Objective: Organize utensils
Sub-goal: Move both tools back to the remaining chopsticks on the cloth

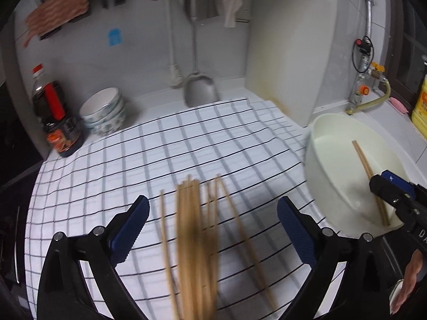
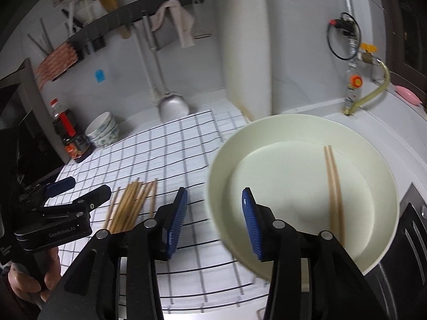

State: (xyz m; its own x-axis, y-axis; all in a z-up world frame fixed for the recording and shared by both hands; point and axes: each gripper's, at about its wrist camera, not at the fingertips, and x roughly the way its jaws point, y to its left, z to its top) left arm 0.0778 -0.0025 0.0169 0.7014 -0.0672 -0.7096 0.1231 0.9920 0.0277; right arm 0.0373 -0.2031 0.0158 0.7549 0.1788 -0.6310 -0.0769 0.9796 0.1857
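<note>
Several wooden chopsticks [image 1: 194,229] lie in a loose bundle on the checked cloth [image 1: 133,160]; the bundle also shows in the right wrist view [image 2: 130,205]. My left gripper [image 1: 213,221] is open, its jaws either side of the bundle just above it. A pale round basin [image 2: 293,133] at the right holds two chopsticks [image 2: 335,192]; the basin [image 1: 328,176] and those chopsticks [image 1: 369,178] also show in the left wrist view. My right gripper [image 2: 213,221] is open and empty, its jaws straddling the basin's near left rim.
A dark sauce bottle [image 1: 53,117] and stacked bowls [image 1: 104,114] stand at the back left. A metal spatula [image 1: 197,88] hangs against the wall. A white cutting board [image 1: 288,48] leans at the back right. Gas pipe and valve [image 1: 365,61], yellow oil jug [image 1: 420,106].
</note>
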